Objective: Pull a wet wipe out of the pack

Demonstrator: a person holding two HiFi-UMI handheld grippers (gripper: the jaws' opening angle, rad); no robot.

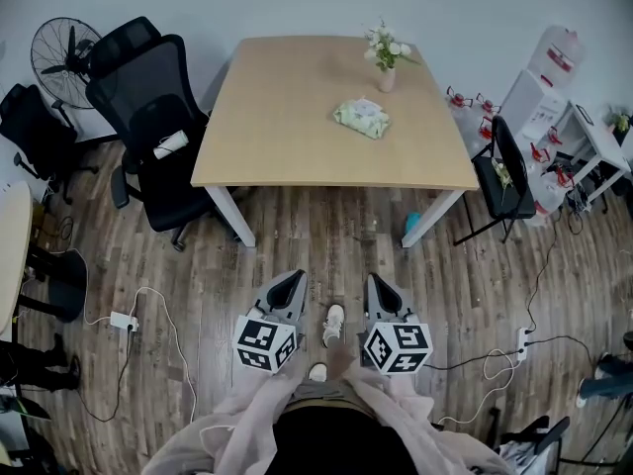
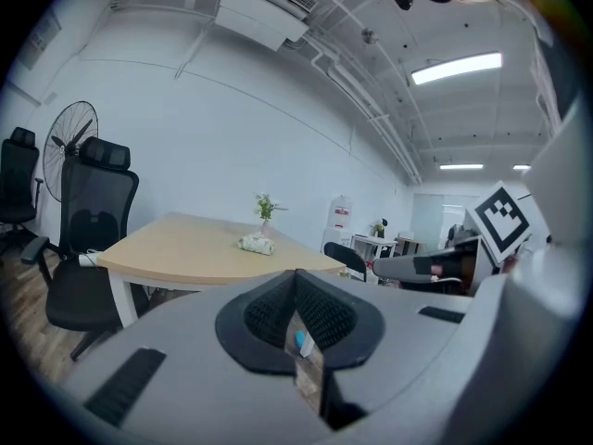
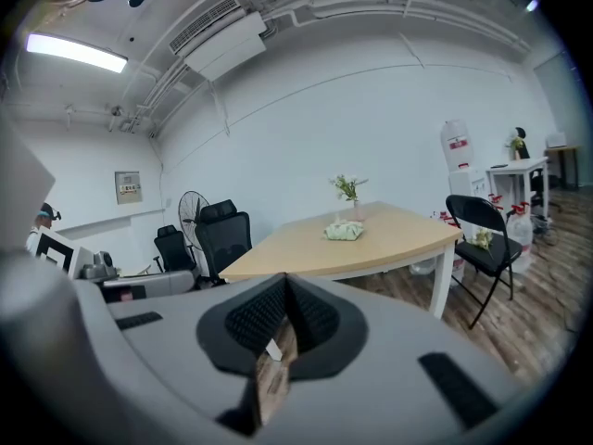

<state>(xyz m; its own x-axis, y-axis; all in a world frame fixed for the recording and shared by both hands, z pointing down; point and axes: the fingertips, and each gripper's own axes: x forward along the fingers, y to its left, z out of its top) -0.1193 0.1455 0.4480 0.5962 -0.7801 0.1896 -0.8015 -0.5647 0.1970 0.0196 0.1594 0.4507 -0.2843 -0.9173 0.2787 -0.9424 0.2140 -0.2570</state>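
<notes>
up at twelve o'clock, on the wooden table (image 1: pixel 287 117), the wet wipe pack (image 1: pixel 362 118) lies at seven o'clock from the flower vase (image 1: pixel 386 62). well short of it, the left gripper (image 1: pixel 293 279) and right gripper (image 1: pixel 377 282) hover over the floor, jaws pressed together on nothing. no wipe is out yet; approach, grasp and pull all remain.

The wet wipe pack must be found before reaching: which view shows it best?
The head view: the wet wipe pack lies whole, seen from above, on the table near the flower vase. The left gripper view shows the pack small and distant; the right gripper view shows it side-on, slightly larger.
</notes>
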